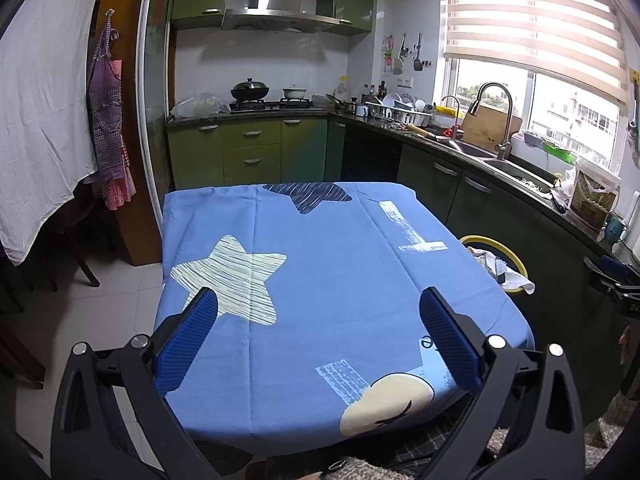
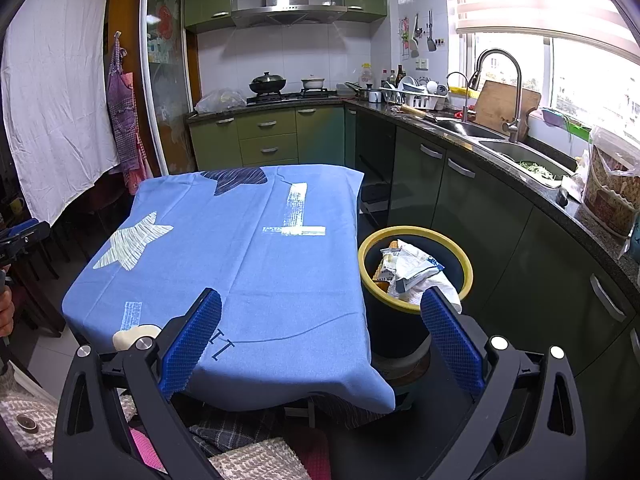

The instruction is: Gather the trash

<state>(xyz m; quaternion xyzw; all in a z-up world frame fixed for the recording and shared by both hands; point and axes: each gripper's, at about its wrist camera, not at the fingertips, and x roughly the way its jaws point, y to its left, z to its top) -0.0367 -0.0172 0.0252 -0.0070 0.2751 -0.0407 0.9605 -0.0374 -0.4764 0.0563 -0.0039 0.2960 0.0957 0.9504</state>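
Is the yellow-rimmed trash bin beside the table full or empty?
Nearly full. The trash bin holds crumpled wrappers and paper piled up to its rim, one white piece draped over the edge.

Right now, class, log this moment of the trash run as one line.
left claw: open, empty | right claw: open, empty | trash: in bin | table: no trash seen

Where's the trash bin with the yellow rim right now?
The dark trash bin with the yellow rim stands on the floor at the right edge of the blue-clothed table, in front of the green sink-side cabinets, with crumpled wrappers inside.
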